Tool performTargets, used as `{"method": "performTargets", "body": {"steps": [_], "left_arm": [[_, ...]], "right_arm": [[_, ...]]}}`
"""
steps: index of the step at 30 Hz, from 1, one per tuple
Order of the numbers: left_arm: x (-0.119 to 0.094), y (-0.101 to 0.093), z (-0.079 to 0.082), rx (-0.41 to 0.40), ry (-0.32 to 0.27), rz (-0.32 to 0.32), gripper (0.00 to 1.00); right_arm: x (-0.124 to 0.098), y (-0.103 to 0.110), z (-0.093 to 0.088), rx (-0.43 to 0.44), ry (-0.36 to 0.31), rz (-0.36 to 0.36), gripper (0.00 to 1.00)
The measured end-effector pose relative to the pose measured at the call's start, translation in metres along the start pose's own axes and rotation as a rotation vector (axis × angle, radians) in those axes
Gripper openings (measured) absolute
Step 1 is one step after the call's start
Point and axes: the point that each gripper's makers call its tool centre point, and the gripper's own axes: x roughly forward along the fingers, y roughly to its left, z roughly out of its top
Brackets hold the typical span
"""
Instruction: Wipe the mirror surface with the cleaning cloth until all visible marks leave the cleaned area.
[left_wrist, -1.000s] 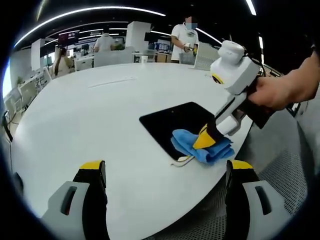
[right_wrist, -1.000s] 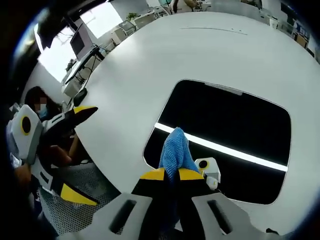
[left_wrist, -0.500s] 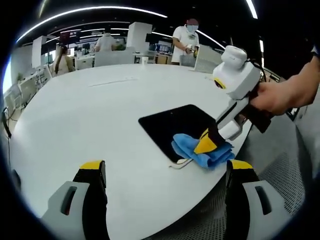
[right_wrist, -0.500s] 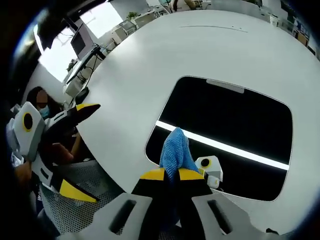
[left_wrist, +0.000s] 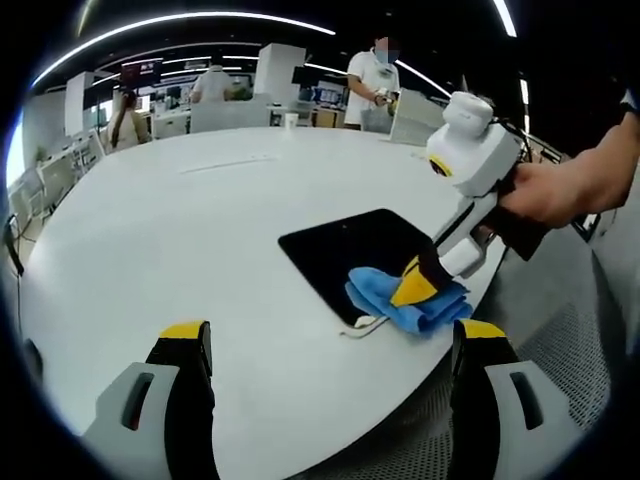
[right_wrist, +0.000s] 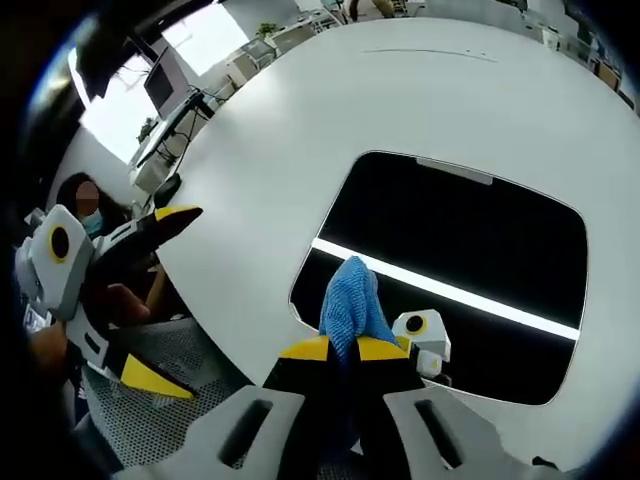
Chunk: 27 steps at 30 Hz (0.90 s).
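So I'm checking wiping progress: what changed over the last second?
Little: the right gripper, shut on the blue cleaning cloth, slid slightly along the near edge of the dark rectangular mirror. The open left gripper stayed off the round white table; mirror unmoved.

Bright ceiling strips glare off mirror (right_wrist: 470, 250); fisheye-warped edges.

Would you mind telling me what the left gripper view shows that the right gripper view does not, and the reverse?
Left gripper view: the right tool from outside, a hand holding it, and people standing beyond the table.
Right gripper view: a bright light strip reflected in the mirror, and the open left tool beside the table edge.
Both: the blue cloth, pinched by the right tool at the mirror's near edge.
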Motion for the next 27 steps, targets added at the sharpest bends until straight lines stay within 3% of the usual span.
{"method": "performTargets", "body": {"steps": [27], "left_arm": [[-0.003, 0.000, 0.004, -0.007, -0.009, 0.013, 0.99]], "right_arm": [[-0.012, -0.019, -0.009, 0.028, 0.002, 0.017, 0.02]]}}
